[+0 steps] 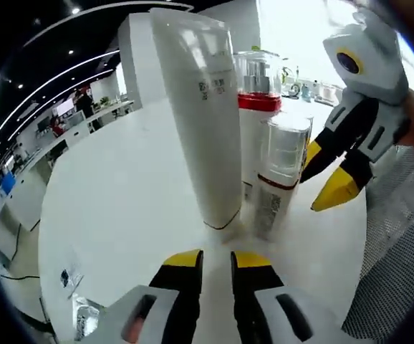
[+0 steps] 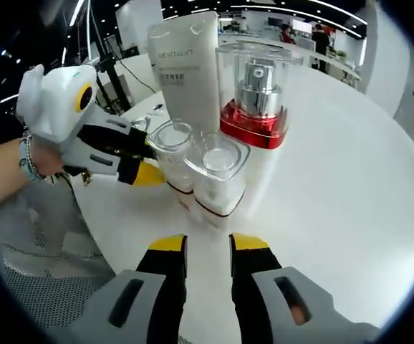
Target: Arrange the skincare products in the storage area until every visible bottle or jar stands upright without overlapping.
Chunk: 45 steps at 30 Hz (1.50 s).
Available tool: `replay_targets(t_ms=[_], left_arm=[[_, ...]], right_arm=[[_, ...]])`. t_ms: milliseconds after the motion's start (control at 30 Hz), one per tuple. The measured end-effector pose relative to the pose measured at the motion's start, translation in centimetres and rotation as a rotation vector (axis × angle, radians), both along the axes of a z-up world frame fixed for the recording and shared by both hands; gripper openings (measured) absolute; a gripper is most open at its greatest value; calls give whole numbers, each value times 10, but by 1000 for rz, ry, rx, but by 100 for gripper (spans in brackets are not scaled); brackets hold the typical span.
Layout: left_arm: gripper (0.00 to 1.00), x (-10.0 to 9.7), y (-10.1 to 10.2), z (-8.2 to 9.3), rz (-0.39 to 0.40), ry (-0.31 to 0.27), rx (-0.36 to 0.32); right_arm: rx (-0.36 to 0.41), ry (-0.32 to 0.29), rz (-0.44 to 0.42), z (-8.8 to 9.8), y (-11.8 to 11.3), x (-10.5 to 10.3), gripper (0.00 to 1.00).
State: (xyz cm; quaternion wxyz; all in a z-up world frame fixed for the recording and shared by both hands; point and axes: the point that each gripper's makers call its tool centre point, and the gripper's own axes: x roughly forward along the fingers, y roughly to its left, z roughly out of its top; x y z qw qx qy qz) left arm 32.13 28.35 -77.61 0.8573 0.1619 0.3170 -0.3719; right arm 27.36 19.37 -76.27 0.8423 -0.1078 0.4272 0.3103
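We see the right tongs [image 2: 207, 244] with jaws narrow, nearly together, holding nothing, just short of the small clear-capped bottles. The left tongs [image 1: 216, 259] also stand narrow and empty, close before the base of the white tube.

The landmark is the white tube [image 2: 185, 68], printed REVITALIFT, standing upright on its cap on the white worktop [image 2: 350, 165]. Touching it on one side stands the tall pump bottle [image 2: 253, 93] with red collar and clear cover. In front of the tube, two small clear-capped bottles [image 2: 218, 172] stand upright side by side, touching.

In the right gripper view, the left tongs reach the nearer small bottle from the side; we cannot tell whether they touch it.
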Motion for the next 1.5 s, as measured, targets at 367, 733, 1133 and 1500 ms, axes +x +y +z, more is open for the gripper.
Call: replay_targets(t_ms=[367, 733, 1133, 1500], left_arm=[[8, 6, -15, 1, -174, -24, 39], [5, 6, -18, 2, -208, -41, 51], [11, 3, 4, -7, -128, 37, 159], [21, -5, 78, 39, 220, 166, 73]], right_arm=[[-14, 16, 17, -4, -1, -3, 22], [-15, 28, 29, -5, 1, -5, 22], [-54, 7, 52, -4, 1, -7, 24], [-143, -37, 178, -4, 15, -20, 25]])
